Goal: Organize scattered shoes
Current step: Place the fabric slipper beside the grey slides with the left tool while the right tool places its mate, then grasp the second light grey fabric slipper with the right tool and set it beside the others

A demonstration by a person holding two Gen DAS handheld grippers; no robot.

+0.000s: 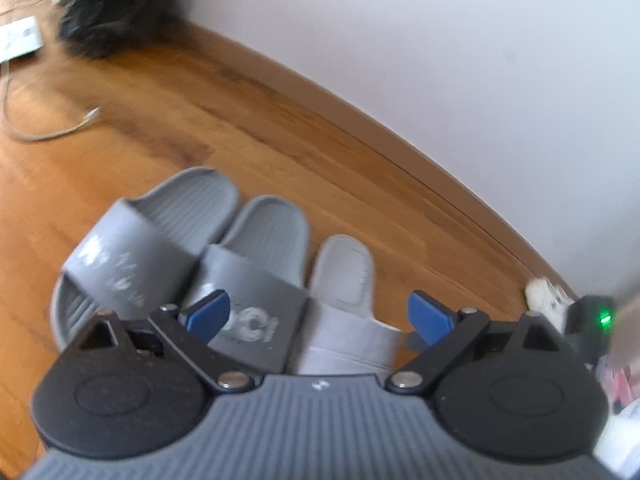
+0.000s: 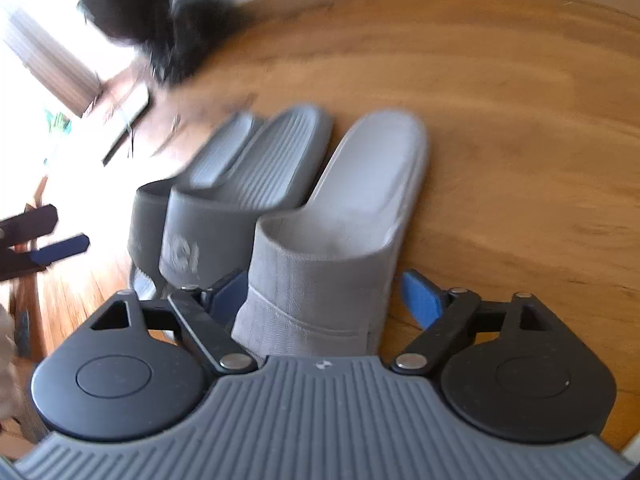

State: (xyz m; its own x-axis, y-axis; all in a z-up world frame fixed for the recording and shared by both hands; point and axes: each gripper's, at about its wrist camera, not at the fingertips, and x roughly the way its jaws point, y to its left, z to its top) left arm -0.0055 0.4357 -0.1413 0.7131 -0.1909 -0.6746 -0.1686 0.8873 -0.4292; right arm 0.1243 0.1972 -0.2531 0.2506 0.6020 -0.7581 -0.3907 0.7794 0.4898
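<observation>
Three slide sandals lie side by side on the wood floor. In the left wrist view, two dark grey slides [image 1: 132, 248] [image 1: 256, 280] lie left of a light grey slide [image 1: 344, 276]. My left gripper [image 1: 318, 314] is open above the strap ends of the middle and light slides, holding nothing. In the right wrist view, my right gripper [image 2: 326, 298] is open with its jaws on either side of the light grey slide's [image 2: 360, 200] strap; the dark grey slides [image 2: 256, 184] lie to its left. The left gripper's blue fingertip [image 2: 60, 252] shows at the far left.
A white wall and baseboard [image 1: 440, 184] run behind the slides. A black fuzzy object [image 1: 116, 4] sits at the far left by the wall, with a white cable [image 1: 48, 128] and a white box [image 1: 20, 38] on the floor. A white item [image 1: 544, 296] lies at right.
</observation>
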